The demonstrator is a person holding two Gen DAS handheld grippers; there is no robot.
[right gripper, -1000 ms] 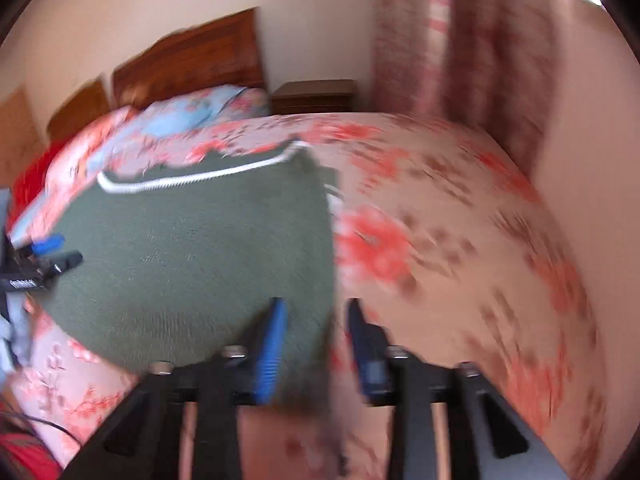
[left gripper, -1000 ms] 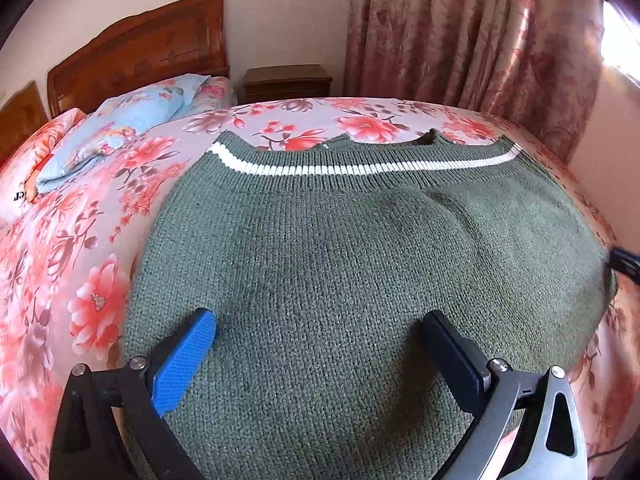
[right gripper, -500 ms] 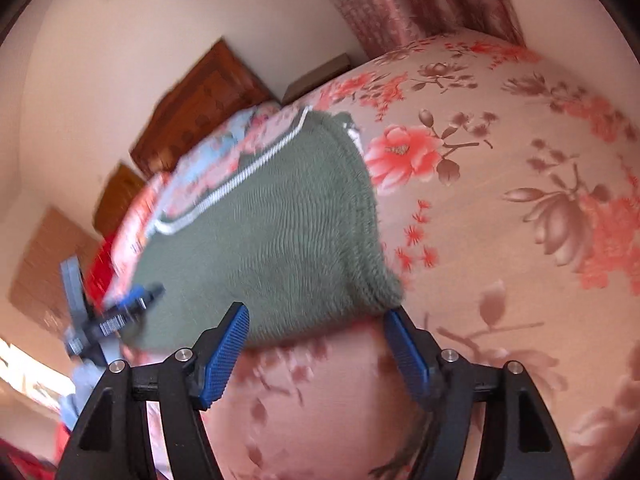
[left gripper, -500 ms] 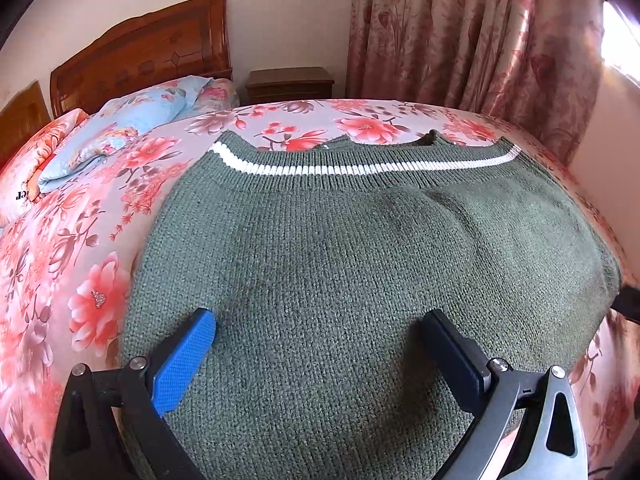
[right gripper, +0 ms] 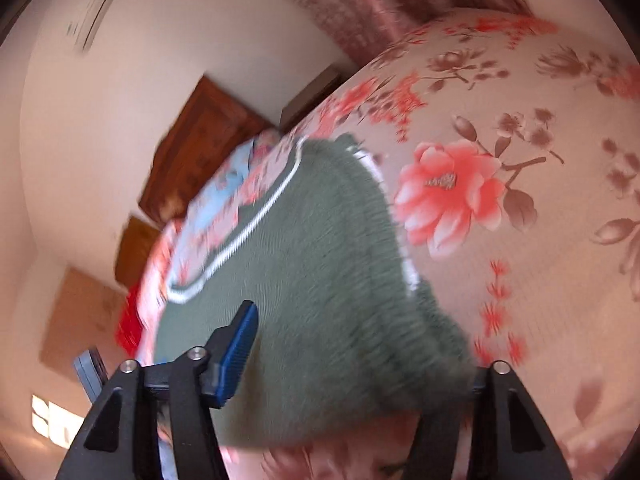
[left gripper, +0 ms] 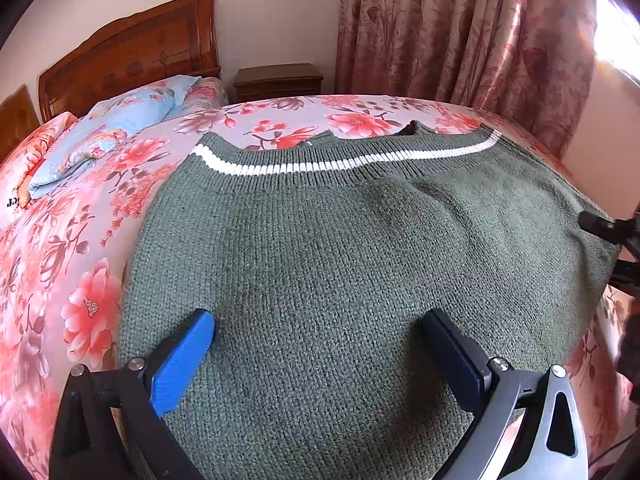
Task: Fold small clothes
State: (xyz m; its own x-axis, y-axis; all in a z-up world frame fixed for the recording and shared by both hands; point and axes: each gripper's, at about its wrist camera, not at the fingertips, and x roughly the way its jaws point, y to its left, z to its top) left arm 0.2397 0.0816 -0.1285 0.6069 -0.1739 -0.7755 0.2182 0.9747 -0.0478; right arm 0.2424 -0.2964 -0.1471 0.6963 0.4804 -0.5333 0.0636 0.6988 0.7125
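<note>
Sweater point(left gripper: 360, 280) lies flat on bed point(left gripper: 60, 260) for folding; left gripper point(left gripper: 320, 344) jaws open above hem at 6 o'clock; right gripper point(right gripper: 356, 356) jaws, just closing, straddle its corner for a grip

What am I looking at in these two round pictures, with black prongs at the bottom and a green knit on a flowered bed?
No robot arm here: a person carries a hand-held two-finger gripper in each hand, each with a fisheye camera looking along its fingers.

The sharp picture is the left wrist view. The left gripper has its jaws wide apart above the green sweater, holding nothing.

The tilted, blurred picture is the right wrist view. The right gripper straddles the sweater's side edge; its jaws have just been closing, with knit between them, though a firm grip cannot be confirmed. It also shows at the left view's right edge.

The sweater lies flat on the floral bedspread, white-striped hem away from the camera.
</note>
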